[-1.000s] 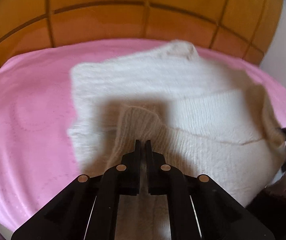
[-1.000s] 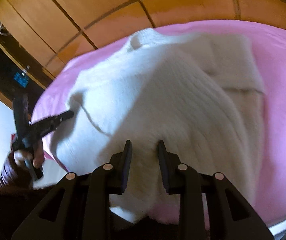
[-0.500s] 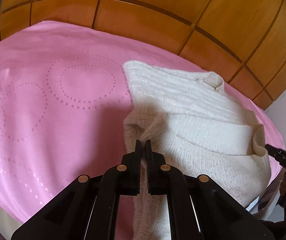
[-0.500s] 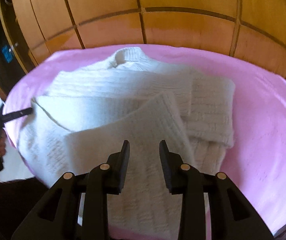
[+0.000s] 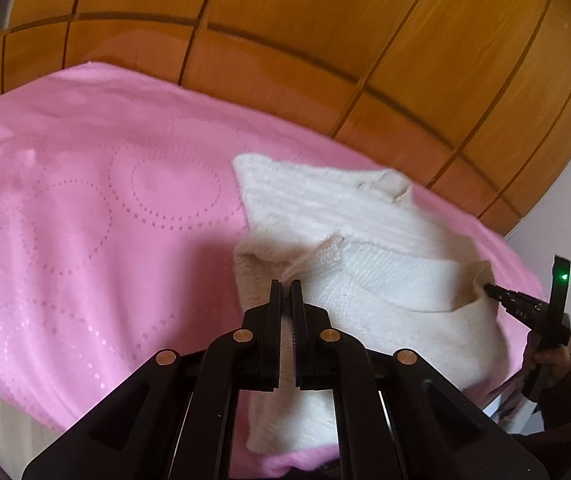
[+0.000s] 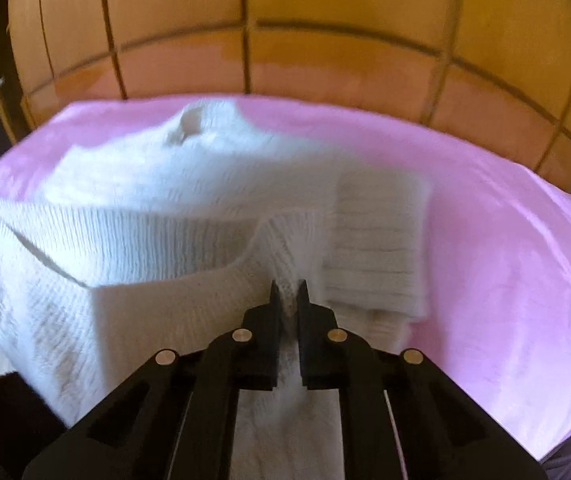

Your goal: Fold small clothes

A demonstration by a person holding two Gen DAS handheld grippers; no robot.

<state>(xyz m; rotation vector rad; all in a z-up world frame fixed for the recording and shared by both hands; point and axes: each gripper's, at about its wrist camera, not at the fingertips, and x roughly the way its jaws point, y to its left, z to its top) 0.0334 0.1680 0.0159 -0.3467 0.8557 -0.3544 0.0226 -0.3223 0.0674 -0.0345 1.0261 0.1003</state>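
While the fuzzy white ribbed-knit sweater [image 5: 369, 248] lies part-folded on the pink dotted-circle bedspread [image 5: 85, 216], the left gripper [image 5: 285, 285] pinches its hem; the right gripper [image 6: 287, 286], whose jaws have just closed, nips a knit fold, below glossy wooden panels [image 6: 325, 20].

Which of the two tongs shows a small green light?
The right tongs, pinching the sweater at its far corner; the left tongs show no light.

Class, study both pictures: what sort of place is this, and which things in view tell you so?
Probably a bedroom: a white knitted sweater lies on a pink embossed bedspread, and behind it stands panelled orange wood, likely a headboard or wardrobe.
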